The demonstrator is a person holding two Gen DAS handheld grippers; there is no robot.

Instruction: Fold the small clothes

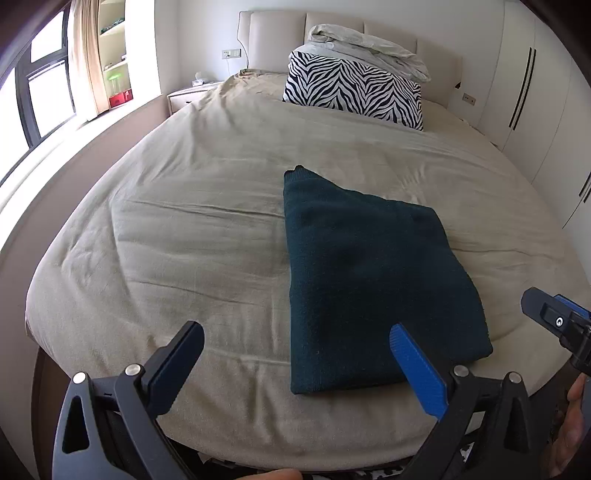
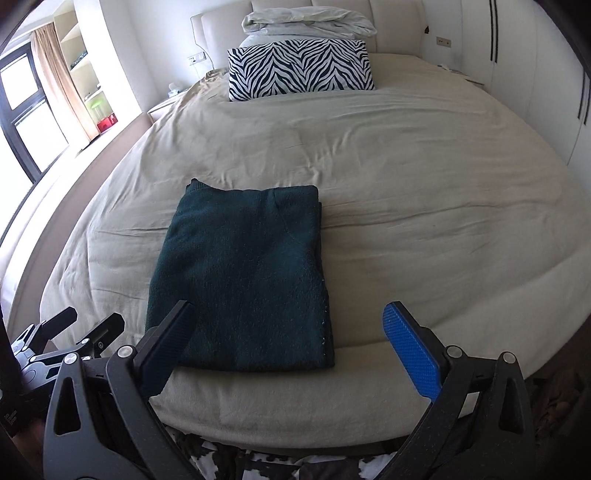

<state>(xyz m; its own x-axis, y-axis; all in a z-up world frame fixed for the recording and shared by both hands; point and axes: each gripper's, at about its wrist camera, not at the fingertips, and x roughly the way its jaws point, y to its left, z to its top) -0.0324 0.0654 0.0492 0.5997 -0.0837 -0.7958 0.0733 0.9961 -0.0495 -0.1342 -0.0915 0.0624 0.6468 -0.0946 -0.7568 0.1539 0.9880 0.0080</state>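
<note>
Dark teal garment (image 2: 240, 284), beige bedspread (image 2: 406, 184), zebra-striped pillow (image 2: 299, 68)

Count, both wrist views together. Folded dark-green garment (image 1: 373, 280) (image 2: 243, 280): one, lying on the bed. Bed with beige cover (image 1: 184, 221) (image 2: 424, 184): one. Zebra-print pillow (image 1: 354, 90) (image 2: 299, 68): one. Bundle of pale crumpled bedding (image 1: 365, 48) (image 2: 306, 20) on top of the pillow area: one heap; separate pieces cannot be told. Grippers: two, the left gripper (image 1: 295, 343) (image 2: 77, 328) and the right gripper (image 2: 286, 321) (image 1: 554, 314), each with two fingers, one black and one blue-padded. Nightstand (image 1: 188, 95) (image 2: 162, 105): one. Curtain (image 1: 86, 55) (image 2: 61, 77): one. Shelf unit (image 1: 114, 48) (image 2: 86, 66): one, several shelves, items there too small to count. Wall sockets (image 1: 232, 54): two seen in the left wrist view.
</note>
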